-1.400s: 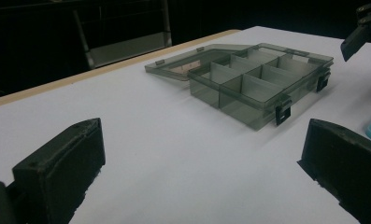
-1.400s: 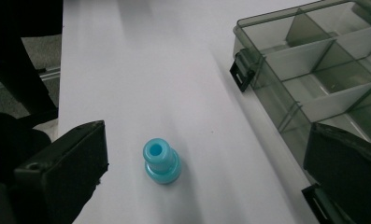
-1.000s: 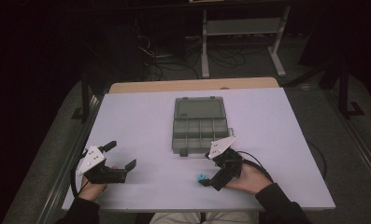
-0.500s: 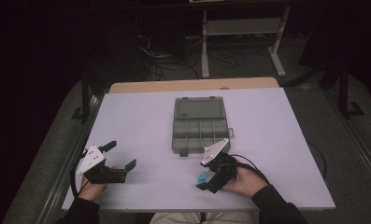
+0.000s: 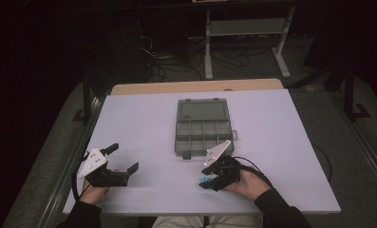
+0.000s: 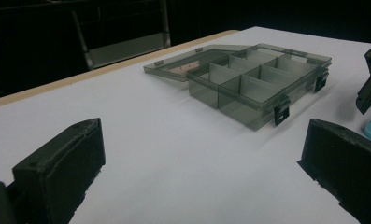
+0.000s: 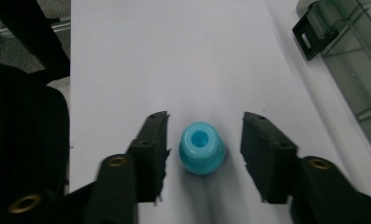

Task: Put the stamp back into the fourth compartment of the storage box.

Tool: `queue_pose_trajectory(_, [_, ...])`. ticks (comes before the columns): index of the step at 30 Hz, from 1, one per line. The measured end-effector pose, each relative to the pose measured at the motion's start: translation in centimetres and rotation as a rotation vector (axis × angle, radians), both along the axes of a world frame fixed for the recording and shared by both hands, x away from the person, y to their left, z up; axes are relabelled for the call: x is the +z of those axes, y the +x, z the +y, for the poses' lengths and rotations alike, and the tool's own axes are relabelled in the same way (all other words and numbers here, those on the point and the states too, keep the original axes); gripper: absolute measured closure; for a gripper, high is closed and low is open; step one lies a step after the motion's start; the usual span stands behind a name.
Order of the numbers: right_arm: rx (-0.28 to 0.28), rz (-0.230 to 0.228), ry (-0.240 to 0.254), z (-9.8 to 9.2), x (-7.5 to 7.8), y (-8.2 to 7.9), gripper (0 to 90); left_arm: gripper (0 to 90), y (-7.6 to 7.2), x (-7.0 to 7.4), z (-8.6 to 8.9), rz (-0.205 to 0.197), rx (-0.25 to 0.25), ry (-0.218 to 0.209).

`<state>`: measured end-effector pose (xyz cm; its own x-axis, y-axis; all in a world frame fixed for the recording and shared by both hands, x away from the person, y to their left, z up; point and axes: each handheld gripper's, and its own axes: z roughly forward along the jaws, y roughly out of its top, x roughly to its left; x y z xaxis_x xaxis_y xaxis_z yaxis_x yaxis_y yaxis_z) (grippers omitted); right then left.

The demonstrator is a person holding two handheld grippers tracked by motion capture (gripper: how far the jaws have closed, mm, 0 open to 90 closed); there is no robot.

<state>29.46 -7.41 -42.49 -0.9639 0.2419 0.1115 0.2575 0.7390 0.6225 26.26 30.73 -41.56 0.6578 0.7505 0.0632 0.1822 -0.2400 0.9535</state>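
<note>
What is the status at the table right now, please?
Right gripper open, jaws either side of the blue spool, not touching. Left gripper open, resting apart. Compartment box lies open, nothing between it and the spool.

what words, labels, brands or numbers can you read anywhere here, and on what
None can be read.
Grey translucent plastic compartment box: no label, its open lid and dividers are plain.
Small turquoise plastic spool-shaped piece: no marking.
Right gripper and left gripper: black jaws bare, no brand visible.
White tabletop: blank.
</note>
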Motion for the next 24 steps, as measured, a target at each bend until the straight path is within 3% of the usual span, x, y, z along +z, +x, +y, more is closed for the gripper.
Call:
queue_pose_trajectory(2, [0.007,0.003,-0.008,0.0,-0.1,0.0,61.9,0.0,0.0,0.0,0.0,0.001,0.002,-0.004])
queue_pose_trajectory(7, [0.009,-0.011,-0.006,0.0,0.1,-0.1,70.5,0.0,0.0,0.0,0.0,0.000,0.000,-0.003])
queue_pose_trajectory(24, [0.000,-0.023,0.033,-0.5,1.6,0.3,71.0,0.0,0.0,0.0,0.0,0.001,-0.001,-0.001])
